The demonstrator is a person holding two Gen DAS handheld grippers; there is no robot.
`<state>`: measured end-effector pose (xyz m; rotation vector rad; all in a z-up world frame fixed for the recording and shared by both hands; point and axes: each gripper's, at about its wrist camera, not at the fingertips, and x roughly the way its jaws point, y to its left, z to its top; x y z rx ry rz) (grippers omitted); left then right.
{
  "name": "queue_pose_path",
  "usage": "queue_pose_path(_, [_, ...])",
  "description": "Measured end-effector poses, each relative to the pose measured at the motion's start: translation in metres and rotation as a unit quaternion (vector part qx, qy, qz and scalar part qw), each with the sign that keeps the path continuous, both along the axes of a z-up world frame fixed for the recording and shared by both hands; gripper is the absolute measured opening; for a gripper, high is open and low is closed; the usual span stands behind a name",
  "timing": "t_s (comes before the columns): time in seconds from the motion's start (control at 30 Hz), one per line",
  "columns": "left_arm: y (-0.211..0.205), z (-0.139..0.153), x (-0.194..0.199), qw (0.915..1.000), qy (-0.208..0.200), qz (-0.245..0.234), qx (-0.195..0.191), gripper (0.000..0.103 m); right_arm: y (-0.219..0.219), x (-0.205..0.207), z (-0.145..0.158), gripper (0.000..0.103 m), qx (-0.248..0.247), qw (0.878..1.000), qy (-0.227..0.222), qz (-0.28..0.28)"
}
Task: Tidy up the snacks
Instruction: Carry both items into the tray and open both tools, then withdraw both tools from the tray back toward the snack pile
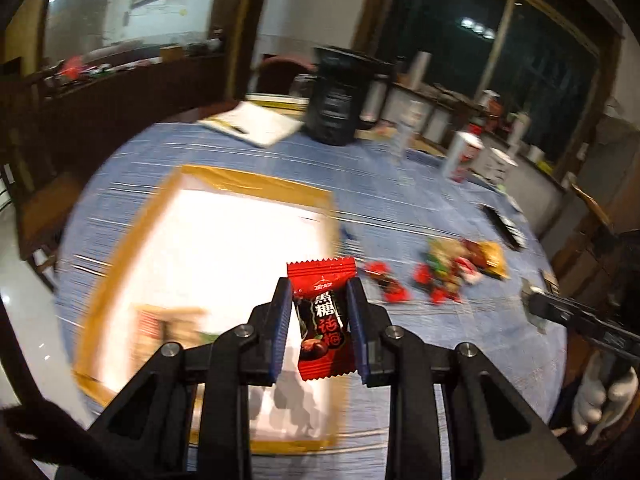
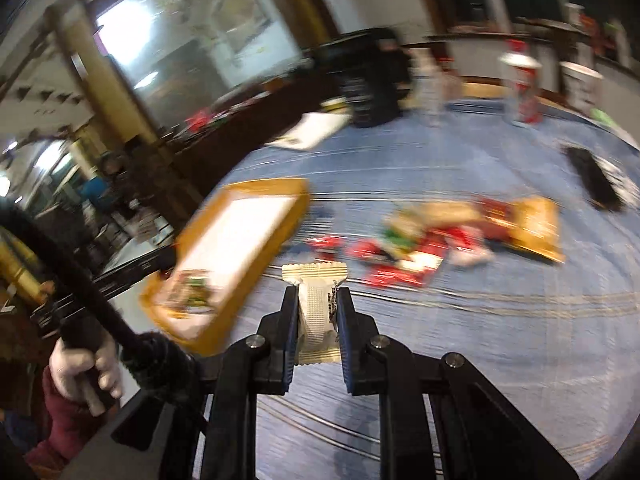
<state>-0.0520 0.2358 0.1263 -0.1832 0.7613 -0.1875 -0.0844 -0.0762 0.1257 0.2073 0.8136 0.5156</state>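
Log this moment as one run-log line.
left gripper: holds red candy | right gripper: holds white candy | tray: one snack

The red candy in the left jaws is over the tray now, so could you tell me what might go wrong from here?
1. The red candy is pinched edgewise and sits skewed, so it might slip out early.
2. Both views are motion-blurred; a release now could miss the tray.
3. The white packet may drop short onto the blue tablecloth.

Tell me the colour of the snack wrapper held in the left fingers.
Red and black wrapper with printed Chinese characters, clearest in the left wrist view.
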Motion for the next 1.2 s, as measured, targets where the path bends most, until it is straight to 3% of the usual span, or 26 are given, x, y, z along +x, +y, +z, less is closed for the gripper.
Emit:
queue_pose_path(0.2, [0.059,-0.025,0.050,0.9976,0.052,0.046,0.003,0.029,0.108,0.040,0.001,0.017,0.010,0.996,0.036,0.076])
queue_pose_path(0.33, [0.085,-0.056,0.077,0.9936,0.088,0.068,-0.021,0.029,0.174,0.073,-0.030,0.017,-0.020,0.993,0.068,0.094])
queue_pose_path(0.57, [0.108,-0.088,0.095,0.9873,0.125,0.081,-0.054,0.030,0.232,0.110,-0.087,0.017,-0.057,0.987,0.117,0.098])
queue_pose_path(0.67, [0.108,-0.083,0.089,0.9885,0.117,0.072,-0.063,0.031,0.243,0.112,-0.099,0.020,-0.062,0.984,0.132,0.099])
queue_pose_path(0.73, [0.109,-0.075,0.078,0.9890,0.103,0.067,-0.081,0.038,0.246,0.106,-0.100,0.020,-0.069,0.985,0.126,0.100])
queue_pose_path(0.8, [0.108,-0.065,0.067,0.9898,0.090,0.070,-0.085,0.058,0.242,0.100,-0.091,0.020,-0.068,0.987,0.108,0.101])
queue_pose_path(0.9, [0.103,-0.044,0.038,0.9908,0.056,0.083,-0.091,0.078,0.229,0.088,-0.072,0.025,-0.059,0.991,0.080,0.094])
queue_pose_path(0.97, [0.103,-0.035,0.009,0.9861,0.025,0.080,-0.143,0.081,0.215,0.076,-0.059,0.030,-0.052,0.993,0.061,0.089])
queue_pose_path(1.1, [0.092,-0.033,-0.032,0.9747,0.016,0.061,-0.214,0.081,0.180,0.042,-0.031,0.053,-0.055,0.997,0.010,0.060])
queue_pose_path(1.2, [0.077,-0.039,-0.058,0.9664,0.011,0.043,-0.253,0.079,0.154,0.018,-0.024,0.055,-0.058,0.998,-0.010,0.037])
